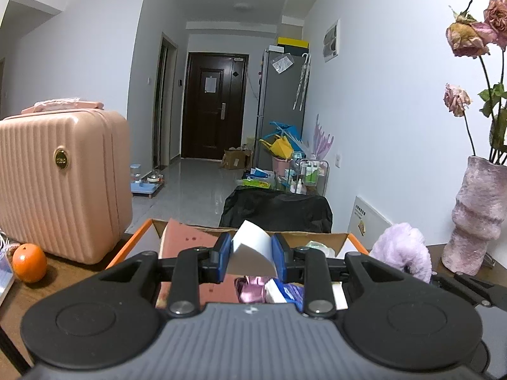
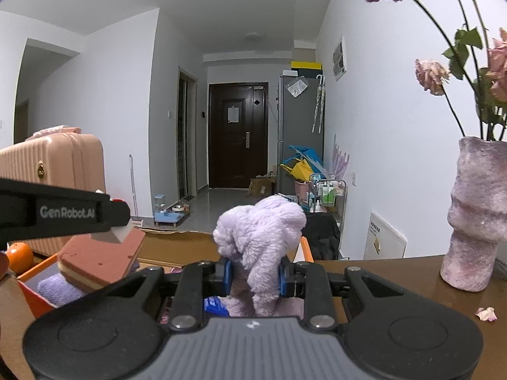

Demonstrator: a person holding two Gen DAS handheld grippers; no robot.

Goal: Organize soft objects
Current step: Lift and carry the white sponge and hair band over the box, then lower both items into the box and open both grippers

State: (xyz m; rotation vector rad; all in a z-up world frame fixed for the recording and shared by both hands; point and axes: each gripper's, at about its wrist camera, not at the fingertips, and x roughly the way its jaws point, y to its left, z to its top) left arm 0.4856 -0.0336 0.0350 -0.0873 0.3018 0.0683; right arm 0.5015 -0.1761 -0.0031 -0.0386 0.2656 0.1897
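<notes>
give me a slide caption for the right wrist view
Right gripper shut on a fluffy lilac plush toy above the wooden table, beside an open orange cardboard box.

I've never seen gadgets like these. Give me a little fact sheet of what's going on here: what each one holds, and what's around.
left hand-held gripper: shut on a white foam block
right hand-held gripper: shut on a fluffy lilac plush
orange box: open, holds a brown-topped sponge and a purple towel
table: brown wood
vase: pink, right side, wilted roses
suitcase: pink, left, upright
orange: beside the suitcase
</notes>
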